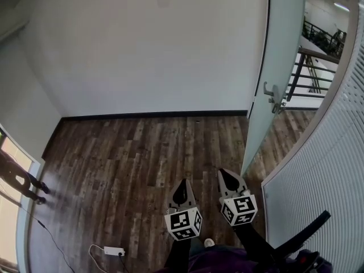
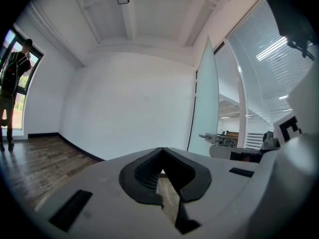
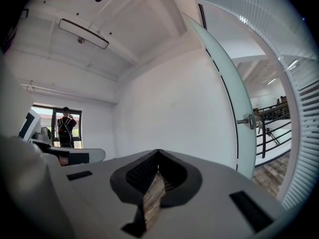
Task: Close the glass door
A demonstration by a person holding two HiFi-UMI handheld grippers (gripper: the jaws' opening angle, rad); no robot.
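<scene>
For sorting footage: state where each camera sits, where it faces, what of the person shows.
Head view: on the head, looking steeply down at the floor; left gripper and right gripper show.
Left gripper view: on that gripper, forward along its shut jaws toward the white wall.
Right gripper view: likewise on the right gripper, shut jaws in front.
Shared: all show the open glass door; both gripper views show a bystander by a window.

Counted: one glass door (image 1: pixel 278 56) with one handle (image 1: pixel 272 93) at two o'clock; two grippers, left gripper (image 1: pixel 182 182) and right gripper (image 1: pixel 223 172); one power strip (image 1: pixel 114 251) at seven o'clock; one person (image 1: pixel 20 181) at nine o'clock.
</scene>
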